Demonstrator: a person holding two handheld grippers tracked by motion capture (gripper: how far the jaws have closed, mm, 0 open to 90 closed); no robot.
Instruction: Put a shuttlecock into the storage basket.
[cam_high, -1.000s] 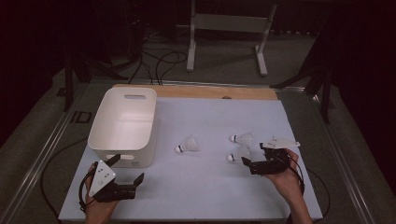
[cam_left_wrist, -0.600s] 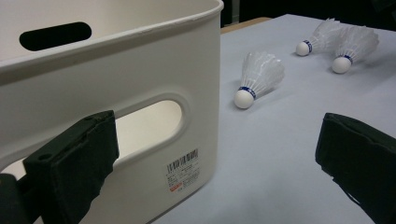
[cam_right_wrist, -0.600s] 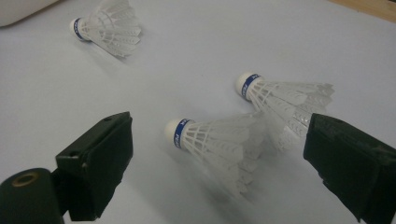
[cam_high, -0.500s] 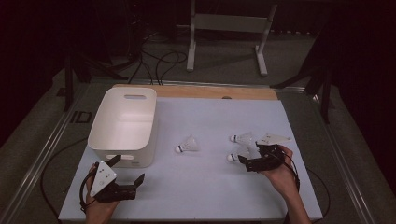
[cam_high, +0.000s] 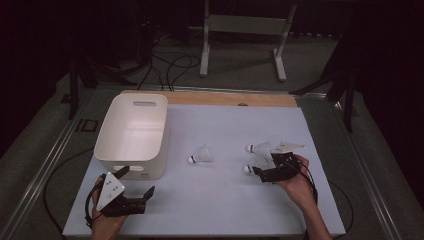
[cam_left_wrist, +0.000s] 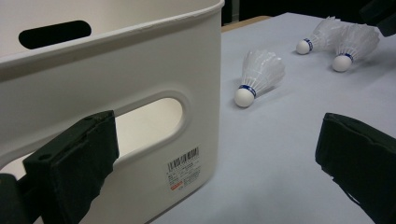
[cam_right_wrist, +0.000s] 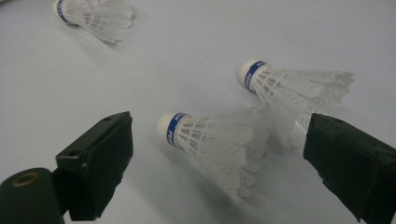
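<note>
Three white feather shuttlecocks lie on the pale table. In the right gripper view the nearest shuttlecock (cam_right_wrist: 205, 137) lies between the two open jaws of my right gripper (cam_right_wrist: 219, 161), cork end pointing away from me. I cannot tell whether a jaw touches it. A second shuttlecock (cam_right_wrist: 289, 86) lies just past it, its feathers overlapping the first. The third shuttlecock (cam_right_wrist: 93, 14) lies farther off. In the high view my right gripper (cam_high: 262, 167) sits at the pair (cam_high: 252, 167) (cam_high: 257, 148); the lone shuttlecock (cam_high: 200, 156) lies mid-table. My left gripper (cam_high: 136, 184) rests open by the white bin (cam_high: 132, 135).
The bin (cam_left_wrist: 116, 70) has handle slots and a barcode label on its near wall. It stands right in front of my left gripper (cam_left_wrist: 215, 158). Bare table stretches between bin and shuttlecocks. Cables and a metal stand sit on the floor beyond the table's wooden far edge.
My right gripper has slid left and slightly forward, bringing its open jaws around the nearest shuttlecock. The left gripper has stayed where it was.
</note>
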